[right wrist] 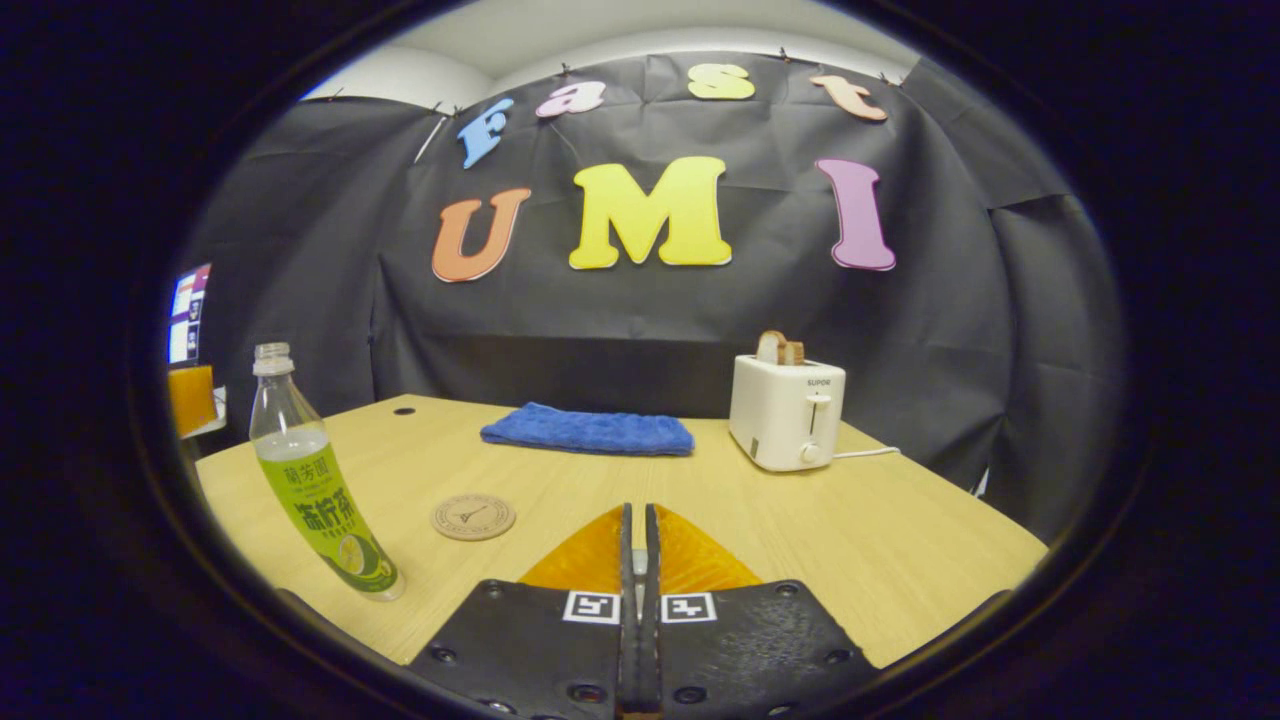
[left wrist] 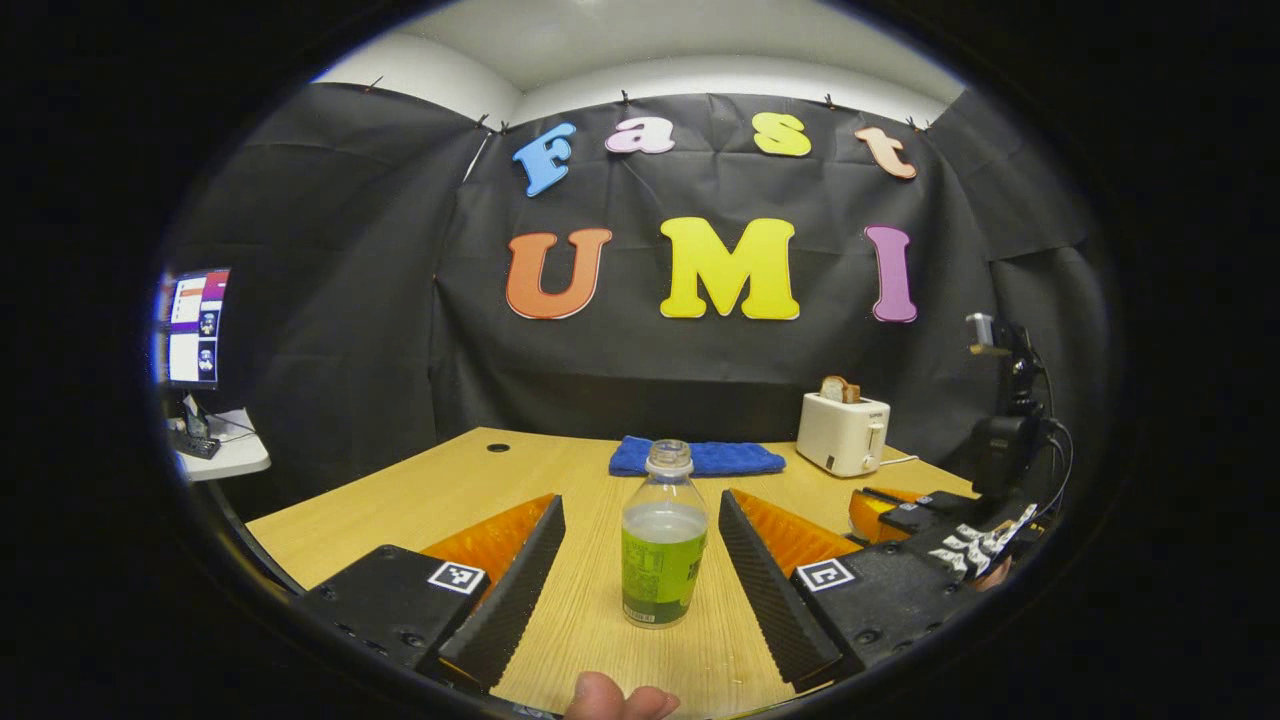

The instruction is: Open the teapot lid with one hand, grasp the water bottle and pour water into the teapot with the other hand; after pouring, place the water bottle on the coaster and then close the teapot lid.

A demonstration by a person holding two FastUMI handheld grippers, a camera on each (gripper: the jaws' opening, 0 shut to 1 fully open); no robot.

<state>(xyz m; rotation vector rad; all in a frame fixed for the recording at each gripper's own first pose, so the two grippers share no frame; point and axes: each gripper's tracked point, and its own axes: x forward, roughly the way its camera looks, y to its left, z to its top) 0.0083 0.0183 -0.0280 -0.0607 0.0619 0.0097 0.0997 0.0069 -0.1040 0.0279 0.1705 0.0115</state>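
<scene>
Left gripper [left wrist: 640, 560]: fingers spread wide, one on each side of the water bottle [left wrist: 664, 540], neither touching it. The bottle stands upright on the wooden table [left wrist: 450, 490] between the two fingers, a little ahead of their tips. It has no cap, a green label, and clear liquid to roughly its shoulder. One fingertip [left wrist: 600, 695] of the holding hand shows at the bottom edge, behind the fingers.

Right gripper [right wrist: 638, 540]: fingers pressed together, nothing between them. In the left gripper view it sits low to the right of the left one [left wrist: 905, 515].

Count, right gripper view:
- 1 water bottle [right wrist: 315, 490], to the gripper's left and about level with it, appearing tilted by the lens.
- 1 round coaster [right wrist: 474, 517], flat on the table [right wrist: 900, 530], just ahead and left of the closed fingertips, between gripper and bottle, apart from both.
- 1 blue cloth [right wrist: 588, 430], folded, straight ahead, far side of the table.
- 1 white toaster [right wrist: 787, 410], ahead and right, with bread [right wrist: 778, 348] standing in its slots; slice count cannot be told. Cord trails off to its right.

Left gripper view: cloth [left wrist: 698, 457] directly behind the bottle, toaster [left wrist: 843, 432] ahead right. 1 monitor [left wrist: 195, 325] far left, off the table. A dark stand with cabling [left wrist: 1005, 420] at the right.
</scene>
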